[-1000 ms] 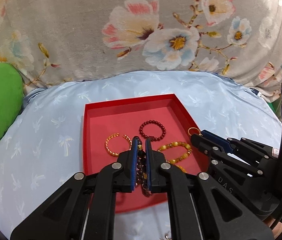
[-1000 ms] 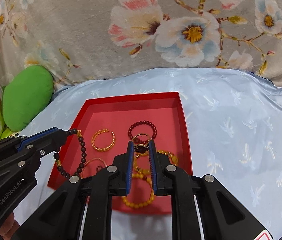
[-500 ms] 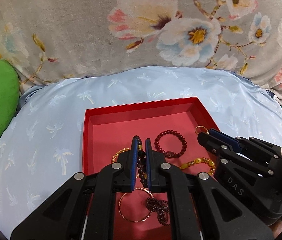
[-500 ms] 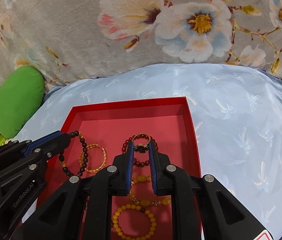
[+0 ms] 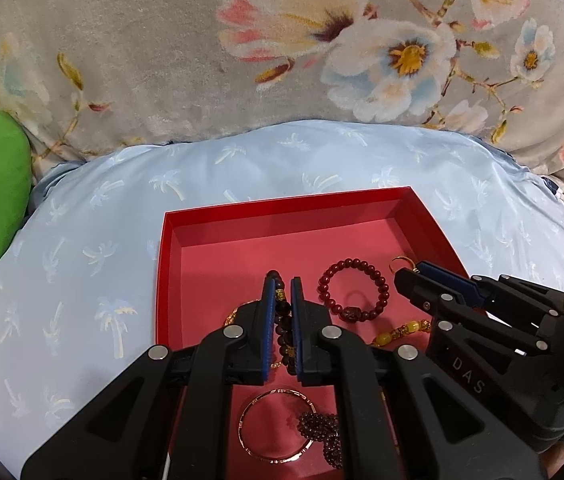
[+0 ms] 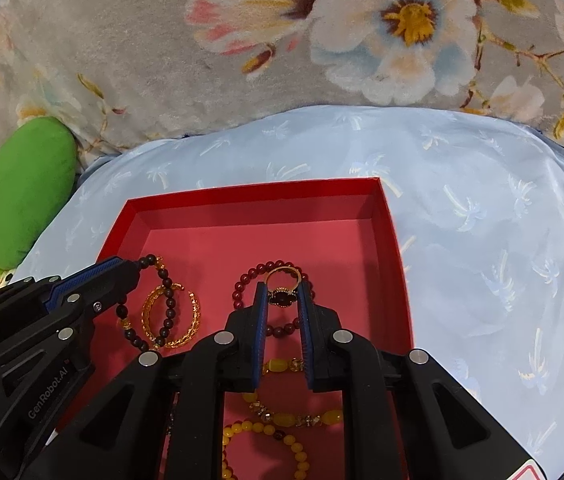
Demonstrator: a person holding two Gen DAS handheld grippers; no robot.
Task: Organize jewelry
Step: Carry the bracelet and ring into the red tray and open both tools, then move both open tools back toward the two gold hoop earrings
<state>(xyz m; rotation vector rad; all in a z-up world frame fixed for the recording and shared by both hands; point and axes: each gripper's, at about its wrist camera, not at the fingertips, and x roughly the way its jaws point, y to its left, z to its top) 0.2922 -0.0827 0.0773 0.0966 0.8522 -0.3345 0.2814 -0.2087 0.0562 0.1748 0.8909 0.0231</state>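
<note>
Right wrist view: right gripper pinches a small, light, stiff ring over the red tray; left gripper clamps a limp bead strand, best taken mid-strand

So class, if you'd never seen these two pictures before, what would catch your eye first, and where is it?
The shallow red cardboard tray on the pale blue palm-print cushion stands out first, scattered with bracelets. Over it, the right gripper pinches a gold ring with a dark stone, and the left gripper holds a dark wooden bead bracelet dangling.
</note>
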